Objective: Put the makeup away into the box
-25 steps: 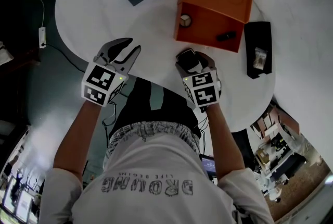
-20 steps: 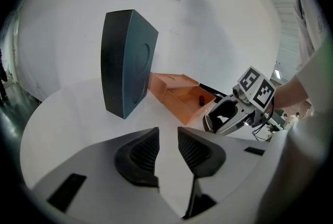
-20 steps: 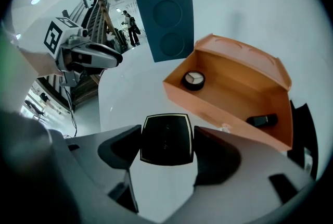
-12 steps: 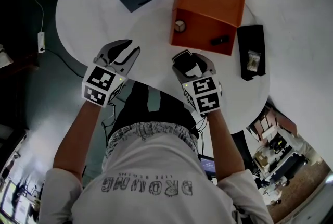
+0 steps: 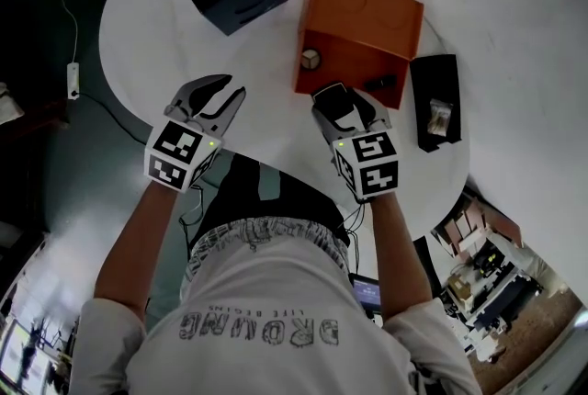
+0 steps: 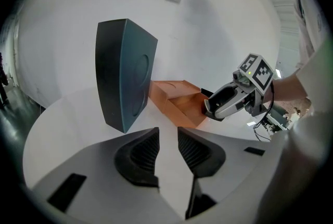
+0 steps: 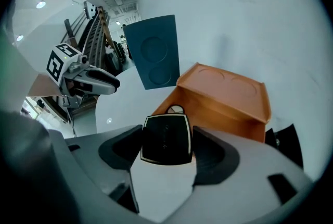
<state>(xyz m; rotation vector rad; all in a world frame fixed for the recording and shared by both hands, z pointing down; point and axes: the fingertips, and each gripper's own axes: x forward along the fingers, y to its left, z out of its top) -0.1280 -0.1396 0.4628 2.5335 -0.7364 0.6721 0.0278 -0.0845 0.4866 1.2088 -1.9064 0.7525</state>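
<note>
Head cam: up above me, facing steeply down at white table (image 5: 156, 26), mid-range. Cam on my left gripper (image 5: 228, 92): low, close behind jaws, facing across table. Right gripper (image 5: 344, 107) cam: tilted down, near orange box (image 7: 229, 95). All 3 share orange box + dark box (image 6: 125, 72).

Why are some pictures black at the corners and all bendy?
Left gripper view: the wide lens leaves black corners, and the dark box bulges. Right gripper view: same round frame, and the orange box leans. Head view: the white table is washed-out bright.
</note>
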